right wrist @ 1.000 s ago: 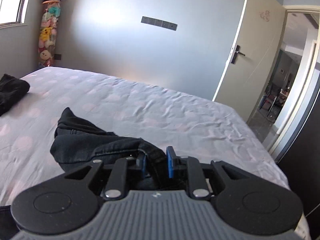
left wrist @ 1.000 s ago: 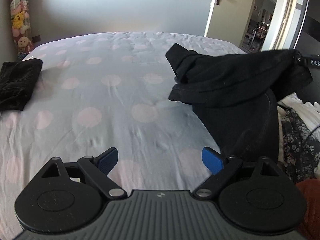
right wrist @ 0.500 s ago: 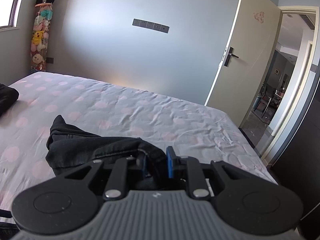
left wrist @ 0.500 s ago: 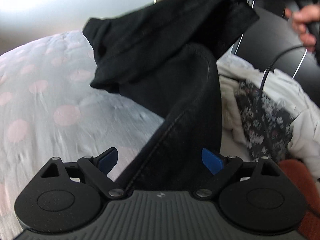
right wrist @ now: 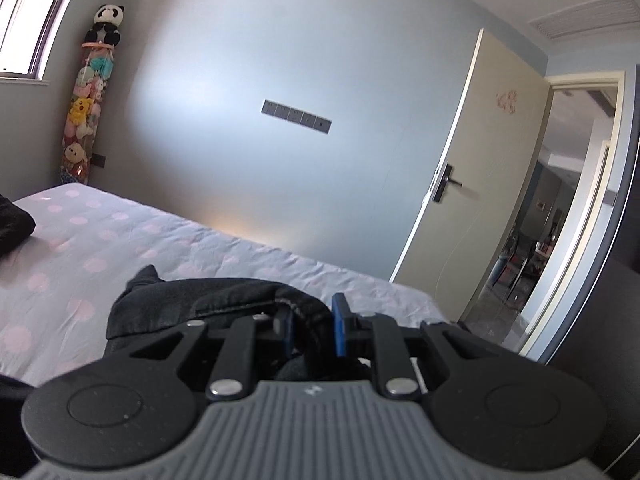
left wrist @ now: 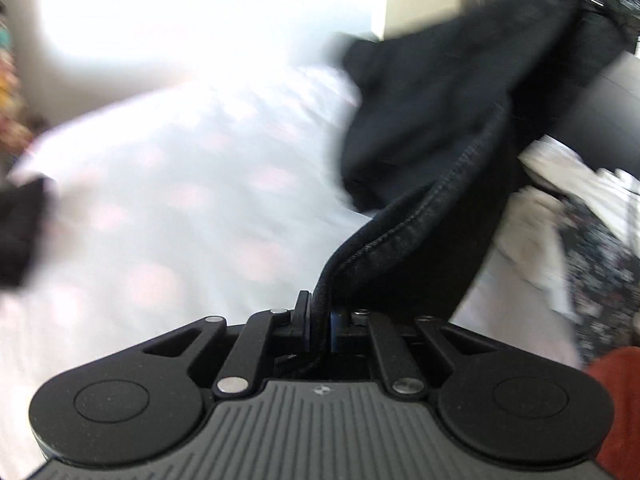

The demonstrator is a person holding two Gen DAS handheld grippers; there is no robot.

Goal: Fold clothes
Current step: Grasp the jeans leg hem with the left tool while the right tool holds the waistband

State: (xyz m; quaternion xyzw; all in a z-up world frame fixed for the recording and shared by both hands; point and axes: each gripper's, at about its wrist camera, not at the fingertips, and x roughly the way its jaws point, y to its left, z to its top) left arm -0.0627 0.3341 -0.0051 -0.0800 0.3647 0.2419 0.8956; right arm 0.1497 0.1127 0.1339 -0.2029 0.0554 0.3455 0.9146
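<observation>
Over the near right edge of the bed (left wrist: 168, 184), your left gripper (left wrist: 318, 322) has its blue pads pinched together on the stitched hem of the black jeans (left wrist: 452, 128). From that clamp the dark denim rises up and to the right, hanging clear of the sheet; its upper end reaches the top right corner of the left wrist view. That view is motion-blurred, so finer detail of the cloth is lost.

Your right gripper (right wrist: 312, 330) is likewise closed on a thick fold of the same jeans (right wrist: 200, 300), pads pressed against the bunched fabric on both sides. Beyond its fingers the denim sags in a loose heap, and the pink-dotted sheet of the bed (right wrist: 120, 236) shows behind it.

Notes on surroundings:
- A second dark garment (left wrist: 18, 236) lies at the far left edge of the bed, well apart from the jeans; it shows at the left border of the right wrist view too.
- Off the right edge of the bed sits a pile of white and floral clothes (left wrist: 576, 232); whether it sits in any container, you cannot tell.
- A tall hanging net holder (right wrist: 86, 108) in the room's far left corner is filled with soft toys, with a panda toy (right wrist: 107, 20) perched on top.
- The door (right wrist: 472, 184) stands open on the right.
</observation>
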